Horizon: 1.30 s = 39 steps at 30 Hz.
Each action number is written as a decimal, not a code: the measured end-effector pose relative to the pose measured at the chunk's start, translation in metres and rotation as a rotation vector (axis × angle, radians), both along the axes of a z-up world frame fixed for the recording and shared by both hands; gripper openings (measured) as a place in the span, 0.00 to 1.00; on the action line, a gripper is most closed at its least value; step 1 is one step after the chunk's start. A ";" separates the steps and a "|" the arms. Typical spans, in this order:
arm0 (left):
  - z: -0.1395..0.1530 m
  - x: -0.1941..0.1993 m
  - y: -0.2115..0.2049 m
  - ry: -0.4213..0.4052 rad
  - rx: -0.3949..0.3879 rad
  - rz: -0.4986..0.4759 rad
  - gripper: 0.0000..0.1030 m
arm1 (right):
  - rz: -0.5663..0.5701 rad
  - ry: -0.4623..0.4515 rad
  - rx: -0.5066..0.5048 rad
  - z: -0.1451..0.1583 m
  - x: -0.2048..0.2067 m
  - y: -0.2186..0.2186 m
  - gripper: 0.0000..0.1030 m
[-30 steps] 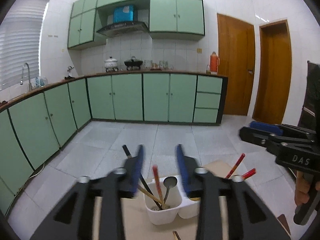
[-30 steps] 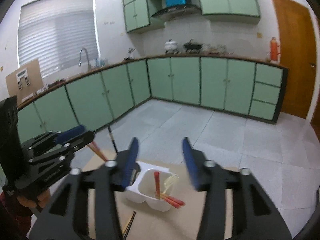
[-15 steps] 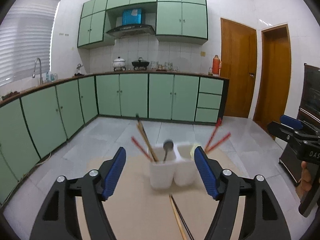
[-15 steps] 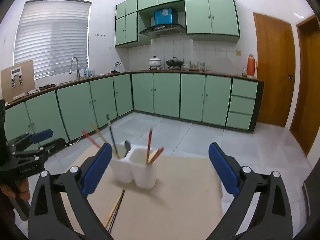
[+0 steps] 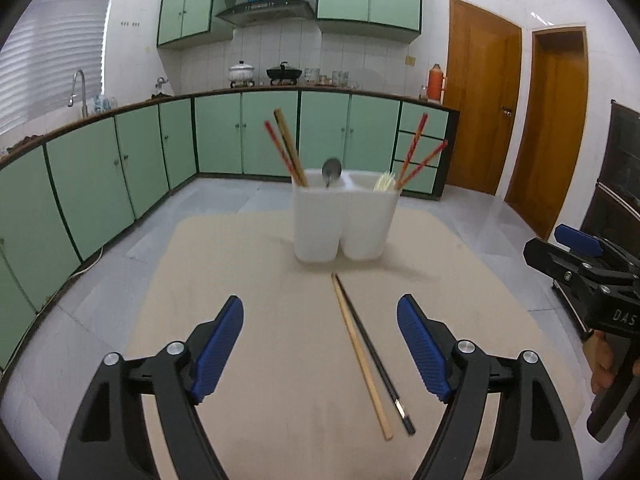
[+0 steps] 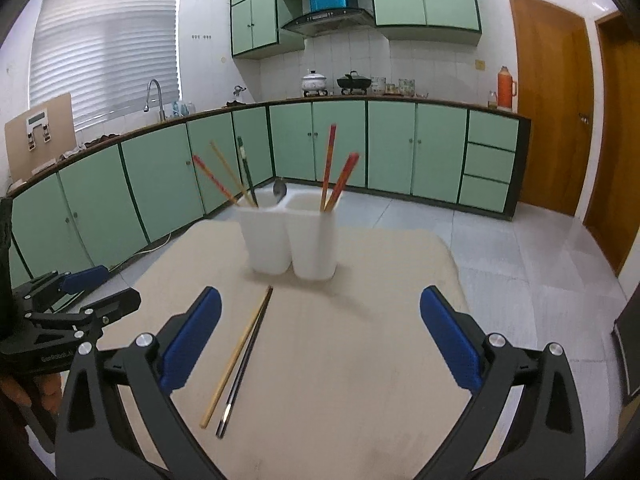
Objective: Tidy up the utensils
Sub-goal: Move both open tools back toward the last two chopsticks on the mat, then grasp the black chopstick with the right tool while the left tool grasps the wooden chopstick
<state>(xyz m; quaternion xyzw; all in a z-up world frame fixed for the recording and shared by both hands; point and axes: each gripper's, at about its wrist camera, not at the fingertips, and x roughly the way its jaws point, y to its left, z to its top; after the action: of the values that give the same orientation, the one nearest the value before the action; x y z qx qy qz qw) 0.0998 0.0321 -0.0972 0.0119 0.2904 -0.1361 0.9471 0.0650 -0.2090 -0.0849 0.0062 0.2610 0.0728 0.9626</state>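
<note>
**Two chopsticks lying loose in front of the holder**

The left gripper (image 5: 320, 344) is hovering over the table (image 5: 248, 420) with its fingers spread wide, gripping nothing. The right gripper (image 6: 320, 340) is doing the same, fingers wide apart. A wooden chopstick (image 5: 361, 356) and a black chopstick (image 5: 374, 354) are lying side by side on the table, near the white holder (image 5: 344, 220), which is standing upright with red chopsticks (image 5: 416, 156) and a spoon (image 5: 331, 170) sticking out.

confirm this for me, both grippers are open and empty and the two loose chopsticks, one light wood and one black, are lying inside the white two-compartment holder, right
Not quite. The left gripper and right gripper are open and empty, but the light wooden chopstick and the black chopstick lie side by side on the beige table, in front of the white two-compartment utensil holder, not inside it. Both wrist views show this.
</note>
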 end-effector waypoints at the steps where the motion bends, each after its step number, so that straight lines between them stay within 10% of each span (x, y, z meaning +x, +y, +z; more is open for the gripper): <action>1: -0.003 -0.002 0.000 0.001 0.007 0.000 0.75 | 0.004 0.007 0.008 -0.004 -0.002 0.000 0.94; 22: -0.080 -0.027 0.010 0.177 0.113 0.013 0.75 | 0.070 0.211 -0.054 -0.092 -0.024 0.047 0.93; 39: -0.102 -0.029 0.037 0.224 0.130 0.059 0.75 | 0.127 0.308 -0.090 -0.125 -0.021 0.086 0.42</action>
<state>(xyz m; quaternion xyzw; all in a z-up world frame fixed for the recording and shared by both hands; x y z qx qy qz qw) 0.0708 0.0688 -0.1996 0.0493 0.4028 -0.0896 0.9096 0.0442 -0.1226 -0.2094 -0.0421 0.4082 0.1200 0.9040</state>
